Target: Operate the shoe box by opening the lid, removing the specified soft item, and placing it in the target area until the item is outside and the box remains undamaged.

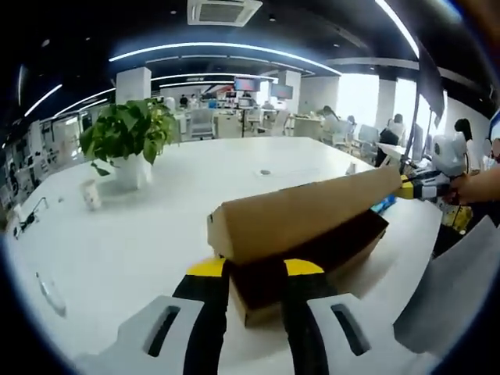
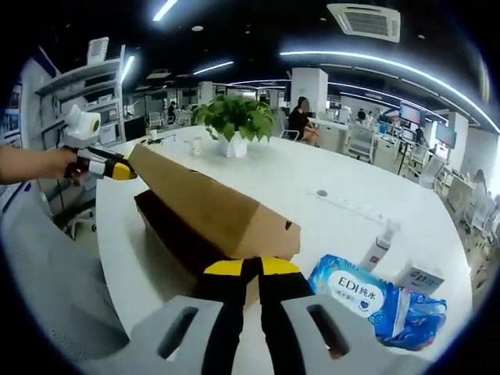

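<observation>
The box (image 1: 312,258) sits on the white tabletop (image 1: 117,242), its lid (image 1: 305,211) lifted at a slant over the dark inside. Left tongs (image 1: 254,269) grip one end of the lid, jaws nearly together; right tongs (image 2: 252,268) grip the other end the same way. A blue wipes pack (image 2: 375,301) lies beside the box, a potted plant (image 2: 234,121) farther off.

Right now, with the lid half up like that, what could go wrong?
1. The cardboard lid hangs tilted over the box base, with the left gripper and right gripper at opposite ends; uneven lifting could crease or tear it.
2. The wipes pack and small bottle lie close beside the box; a swinging lid might knock them.
</observation>
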The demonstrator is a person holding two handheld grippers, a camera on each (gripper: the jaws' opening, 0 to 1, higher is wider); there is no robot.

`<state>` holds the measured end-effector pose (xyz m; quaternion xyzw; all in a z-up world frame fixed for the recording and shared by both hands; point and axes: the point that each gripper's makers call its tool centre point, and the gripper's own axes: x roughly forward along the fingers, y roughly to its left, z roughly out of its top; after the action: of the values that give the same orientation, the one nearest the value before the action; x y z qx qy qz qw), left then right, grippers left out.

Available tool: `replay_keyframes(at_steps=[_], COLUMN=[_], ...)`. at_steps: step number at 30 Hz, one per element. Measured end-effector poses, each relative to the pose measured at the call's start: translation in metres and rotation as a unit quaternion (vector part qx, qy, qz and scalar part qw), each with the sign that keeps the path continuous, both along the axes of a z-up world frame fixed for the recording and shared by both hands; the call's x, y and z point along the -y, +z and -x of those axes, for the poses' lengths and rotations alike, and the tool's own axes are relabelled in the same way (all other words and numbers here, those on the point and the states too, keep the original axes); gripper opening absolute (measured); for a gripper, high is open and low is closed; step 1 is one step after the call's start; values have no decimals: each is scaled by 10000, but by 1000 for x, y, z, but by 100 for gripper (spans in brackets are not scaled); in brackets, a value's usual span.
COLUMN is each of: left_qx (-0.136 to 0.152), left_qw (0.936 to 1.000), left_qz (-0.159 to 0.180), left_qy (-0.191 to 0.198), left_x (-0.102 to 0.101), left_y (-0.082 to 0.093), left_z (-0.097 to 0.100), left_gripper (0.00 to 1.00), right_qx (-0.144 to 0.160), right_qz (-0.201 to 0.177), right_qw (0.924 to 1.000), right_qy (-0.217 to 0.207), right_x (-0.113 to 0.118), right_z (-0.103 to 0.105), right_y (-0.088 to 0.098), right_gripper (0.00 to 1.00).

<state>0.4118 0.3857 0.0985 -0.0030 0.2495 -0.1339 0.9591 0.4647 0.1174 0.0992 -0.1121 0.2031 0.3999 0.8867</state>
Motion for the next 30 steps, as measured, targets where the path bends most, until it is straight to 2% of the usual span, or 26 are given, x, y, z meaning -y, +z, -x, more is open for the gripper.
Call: replay_keyframes(at_steps=[12,15,22,25,30], left_qx=[-289,-351,-604,-712,-771], left_qw=[9992,9988,9971,9967,9963], left_qz=[-253,-308,-403,-347,-359], left_qy=[-95,-128,-209,-168,-138], left_x=[1,2,8,8,8], left_y=[-21,-25,-42,-49,-56], left_z=[12,15,21,23,24], left_gripper=[26,26,28,29,29], right_qx=[-75,-123,-214,-296,-327], right_qz=[296,327,512,557,663], right_qw=[9989,9985,9975,9970,9963], right_qy=[353,411,446,444,436], right_x=[-1,-2,-1,-2,-4], right_z=[20,24,30,32,33], right_y=[-22,-26,-42,-49,-57], right_gripper=[6,10,12,13,14])
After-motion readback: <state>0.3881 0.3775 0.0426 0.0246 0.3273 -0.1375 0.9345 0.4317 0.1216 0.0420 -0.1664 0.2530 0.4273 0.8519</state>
